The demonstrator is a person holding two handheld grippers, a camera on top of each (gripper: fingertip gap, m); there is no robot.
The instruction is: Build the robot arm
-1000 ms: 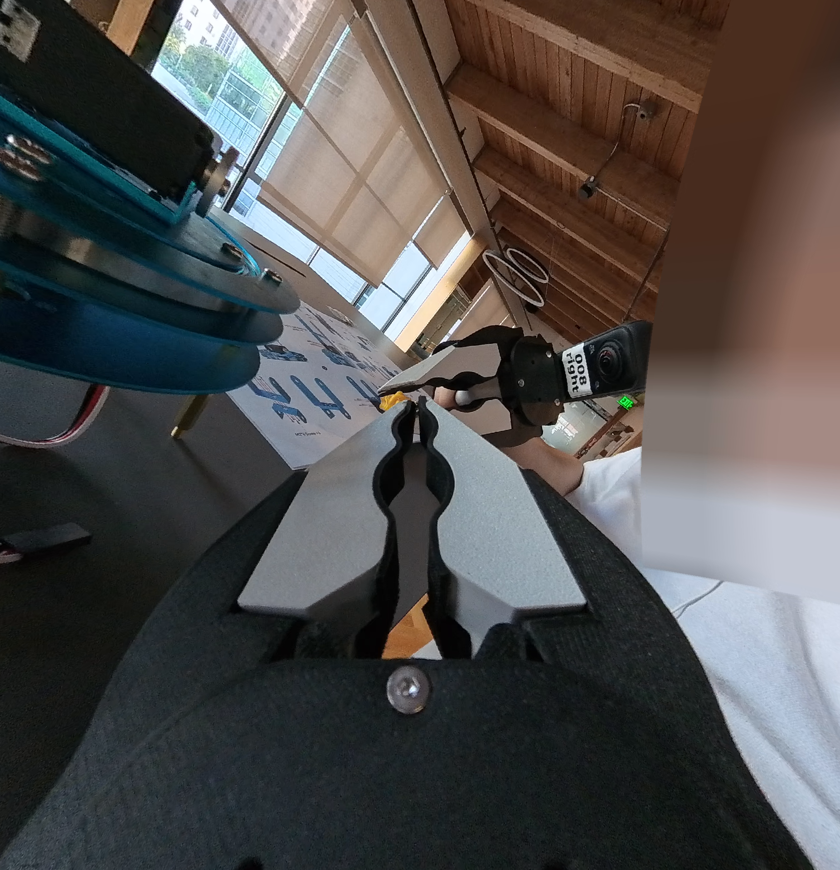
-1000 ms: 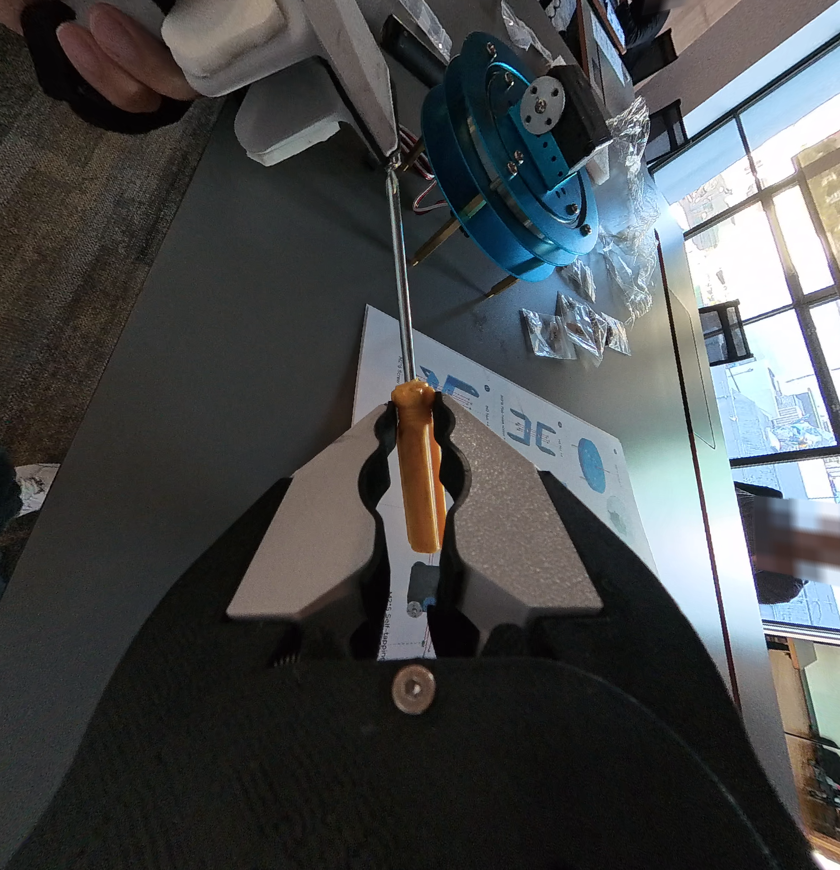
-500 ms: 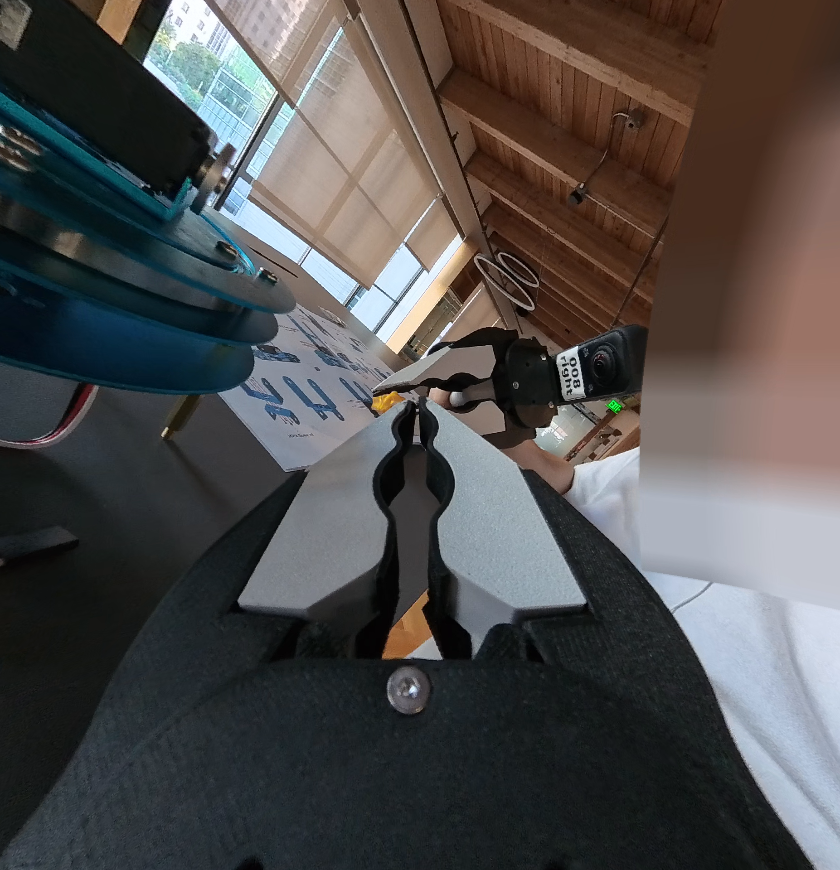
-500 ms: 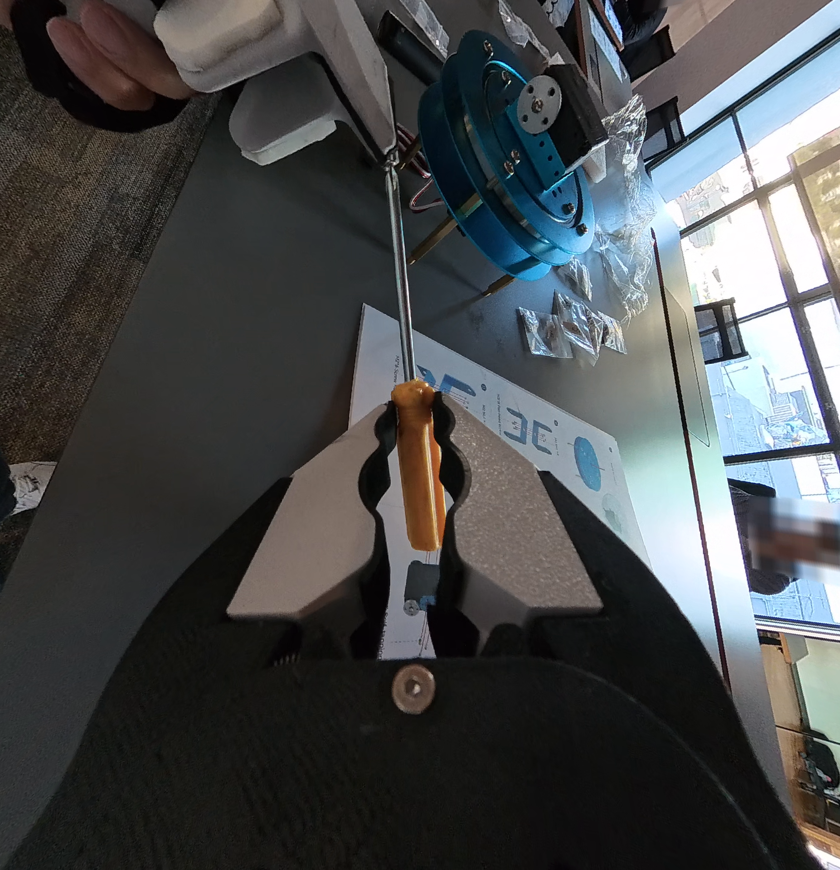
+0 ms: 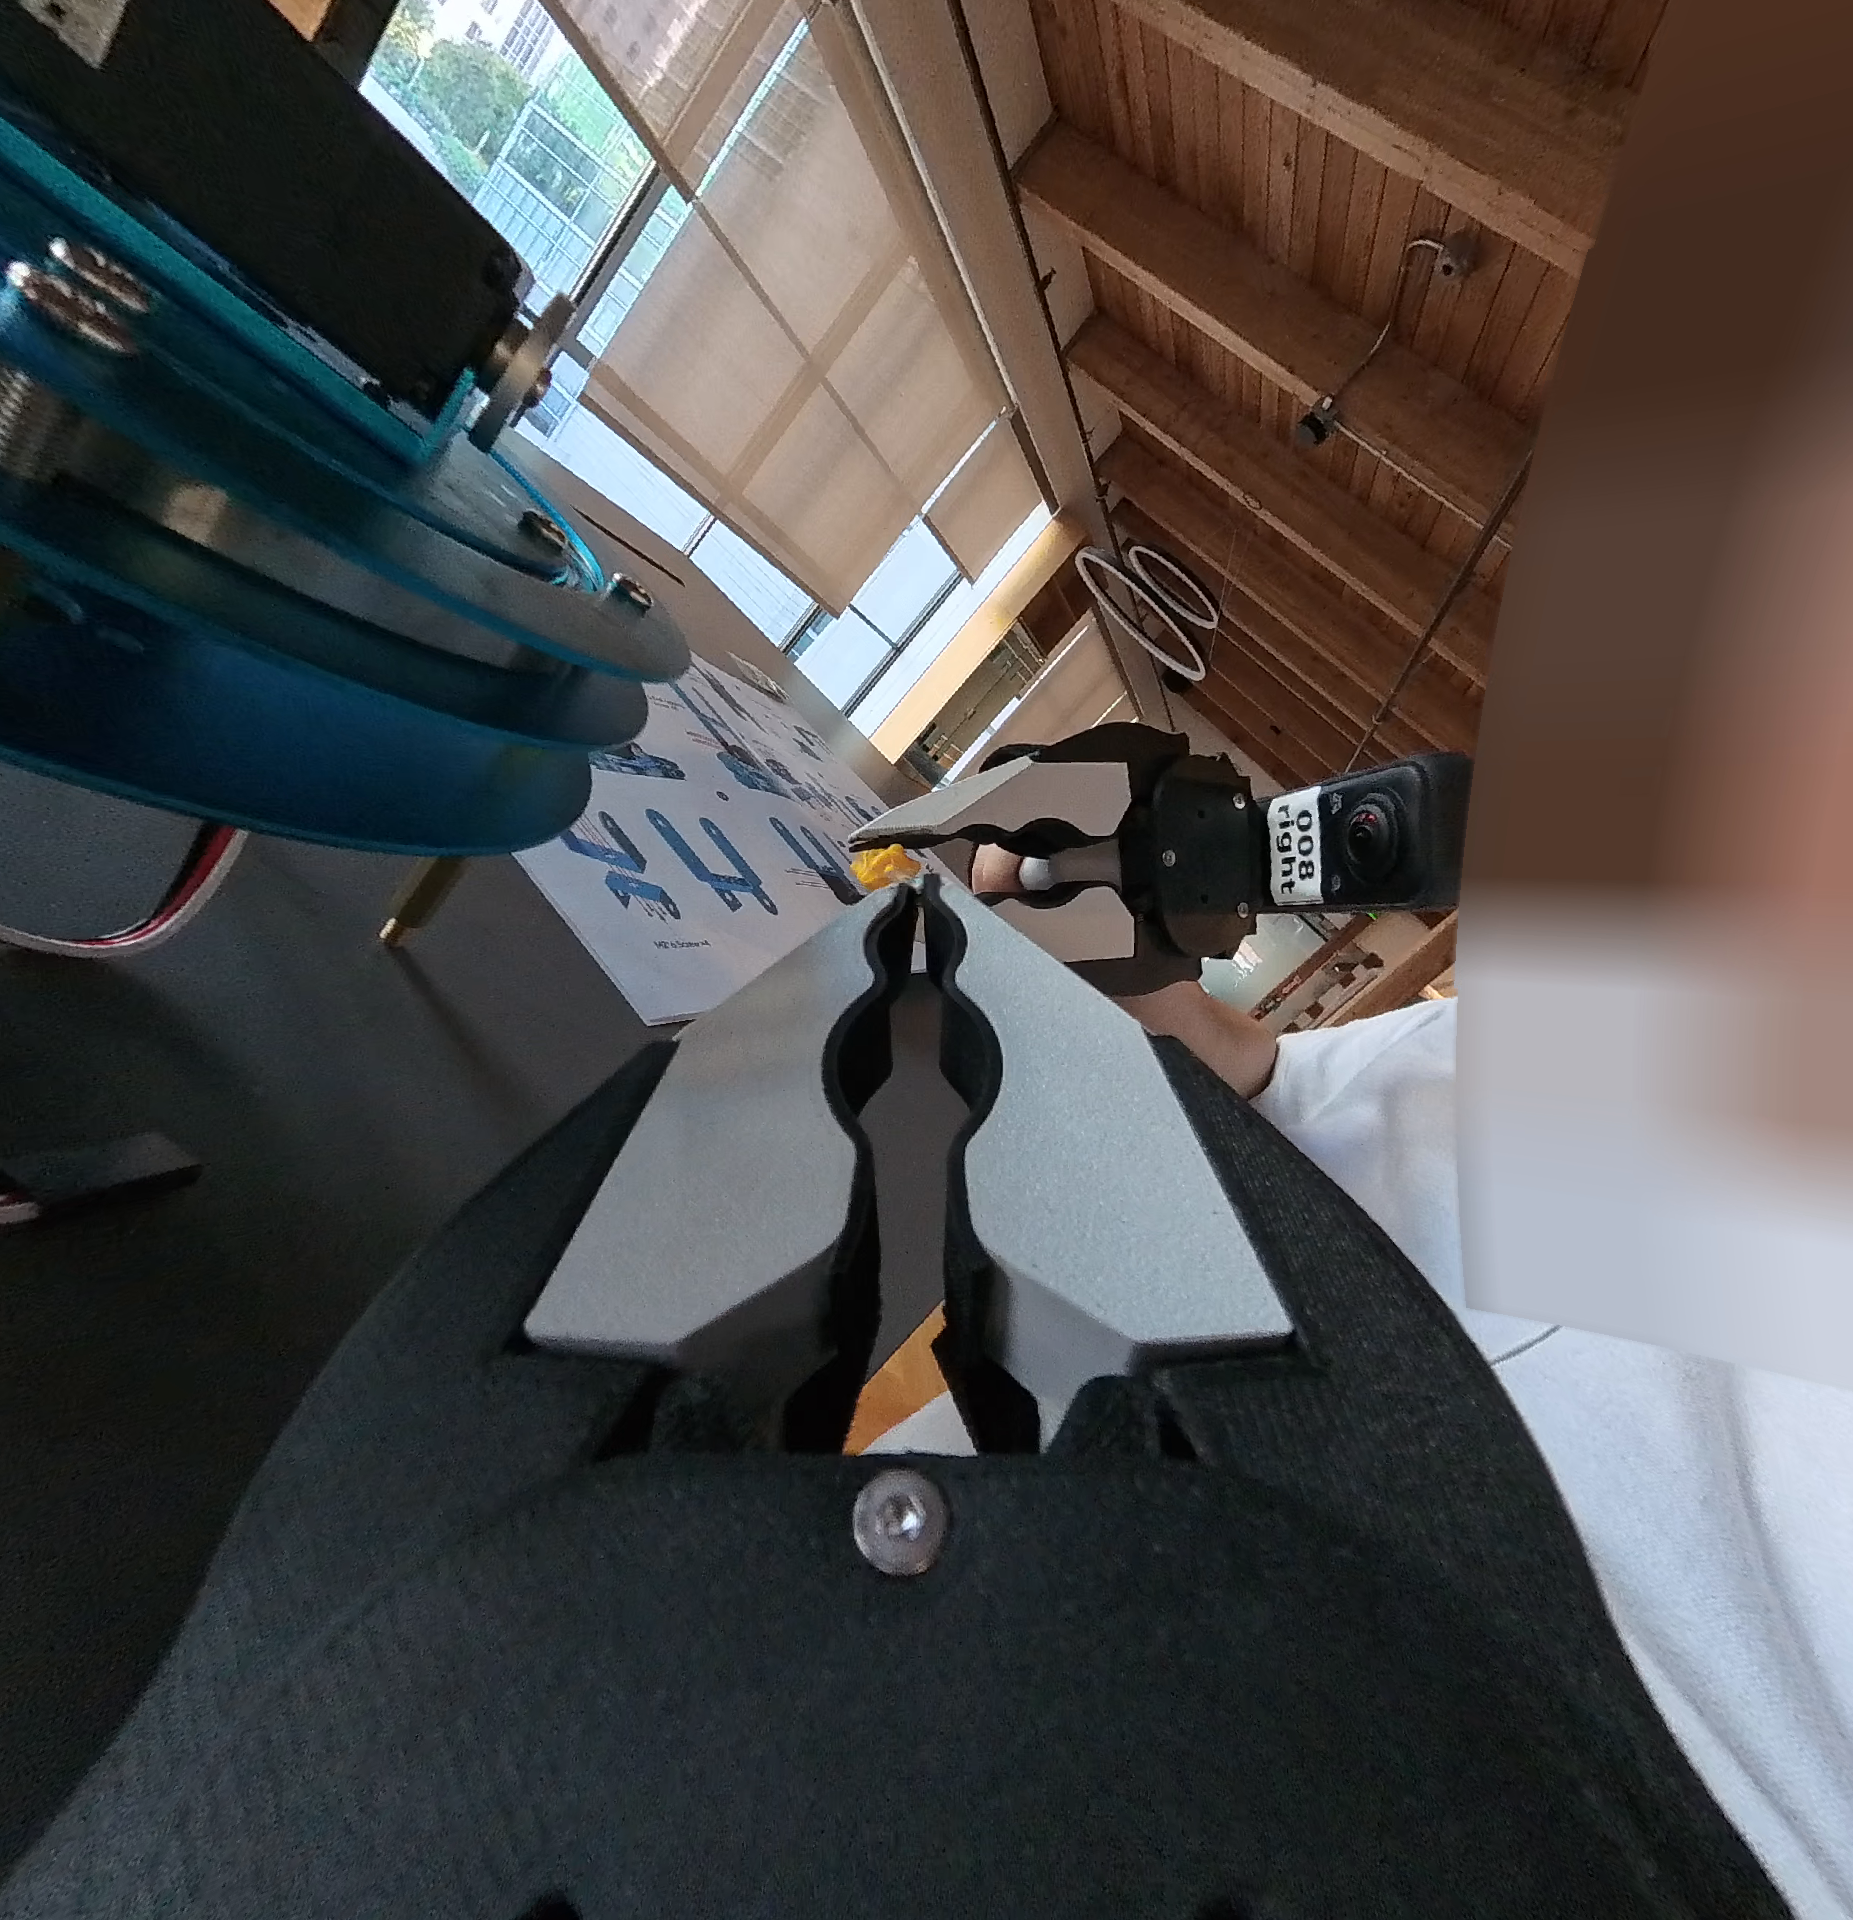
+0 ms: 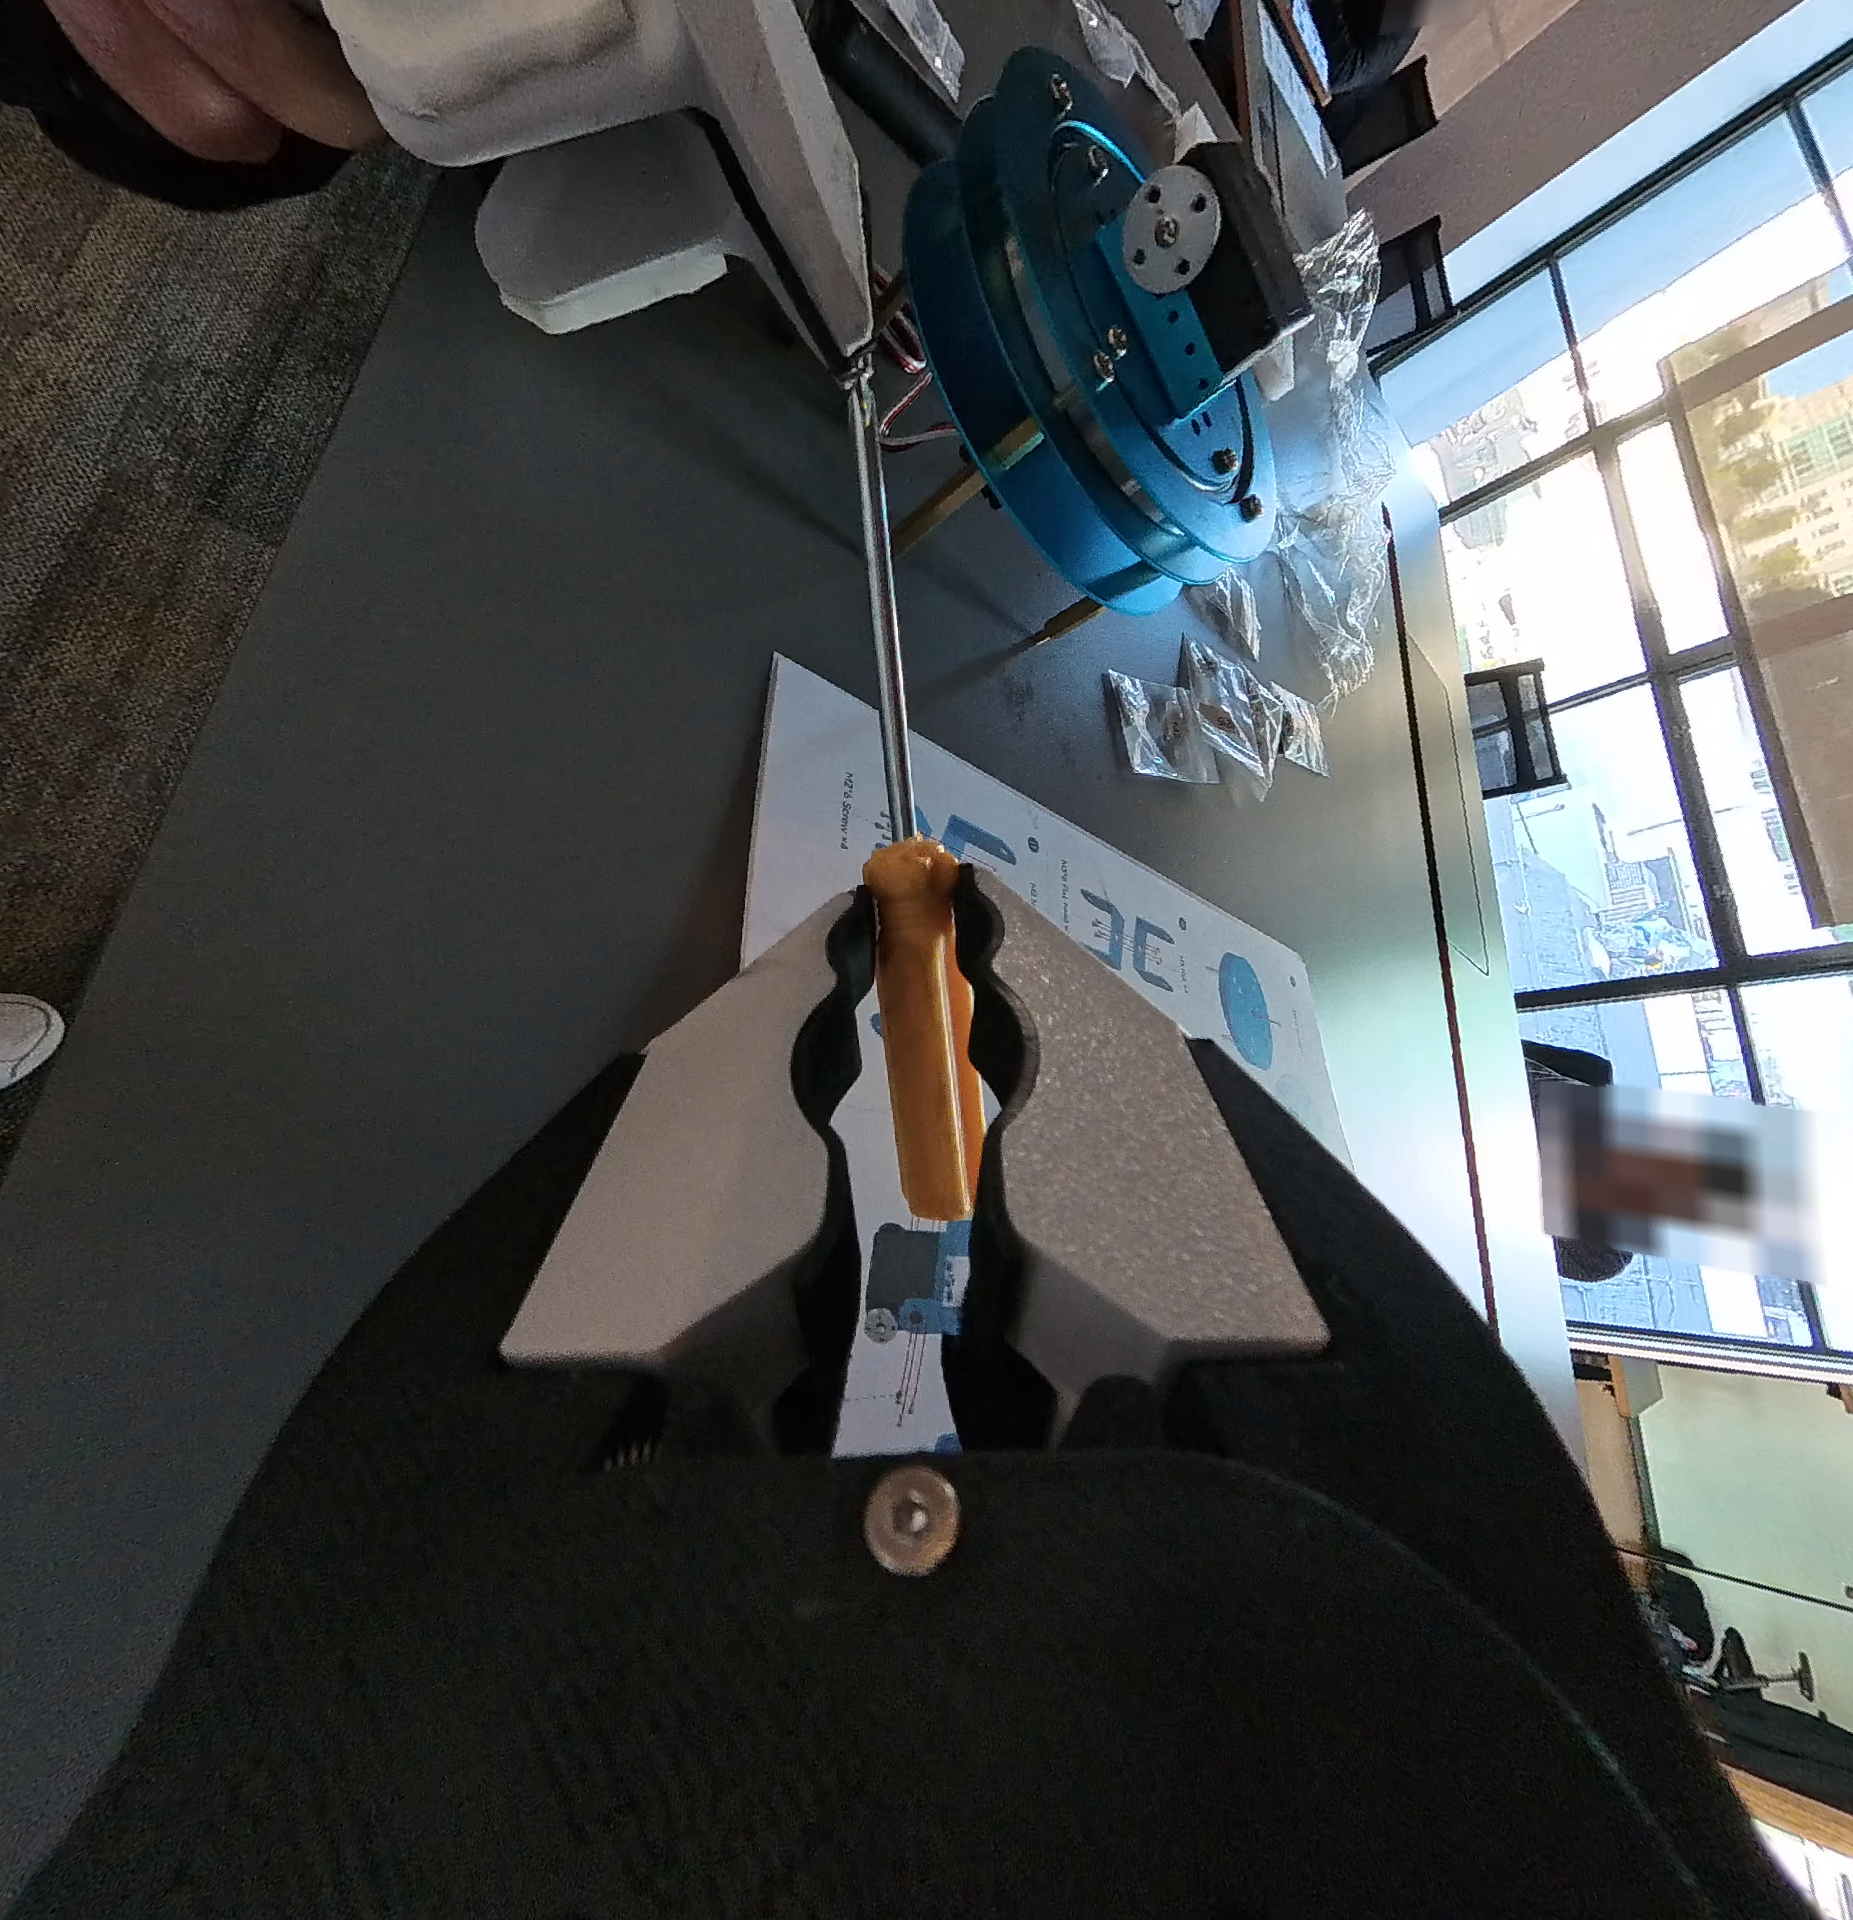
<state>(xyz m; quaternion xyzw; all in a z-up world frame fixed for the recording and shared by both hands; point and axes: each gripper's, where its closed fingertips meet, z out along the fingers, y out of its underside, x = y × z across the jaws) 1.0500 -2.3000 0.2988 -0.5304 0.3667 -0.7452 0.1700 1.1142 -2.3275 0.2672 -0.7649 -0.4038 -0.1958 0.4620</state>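
My right gripper [image 6: 914,896] is shut on the orange handle of a screwdriver [image 6: 927,1049]. Its steel shaft [image 6: 886,623] runs forward to my left gripper [image 6: 851,351], whose grey fingertips pinch the shaft's tip above the dark table. In the left wrist view my left gripper [image 5: 917,896] has its jaws closed at the tips. The orange handle end [image 5: 886,864] shows just beyond them, held in the right gripper [image 5: 894,854]. A blue round metal assembly [image 6: 1088,416] on brass standoffs stands right beside the left gripper, and looms at upper left in the left wrist view [image 5: 278,665].
A printed instruction sheet [image 6: 1161,935] lies on the dark grey table [image 6: 486,831] under the screwdriver. Small clear bags of parts [image 6: 1213,717] and crumpled plastic [image 6: 1337,436] lie beyond it. A person in a white shirt [image 5: 1628,1558] is close by. Carpet floor [image 6: 122,520] lies past the table's left edge. The grippers' ends are close to 8 centimetres from one another.
Both views have only swayed slightly. The right gripper keeps the handle and the left gripper keeps the shaft tip, beside the blue assembly.
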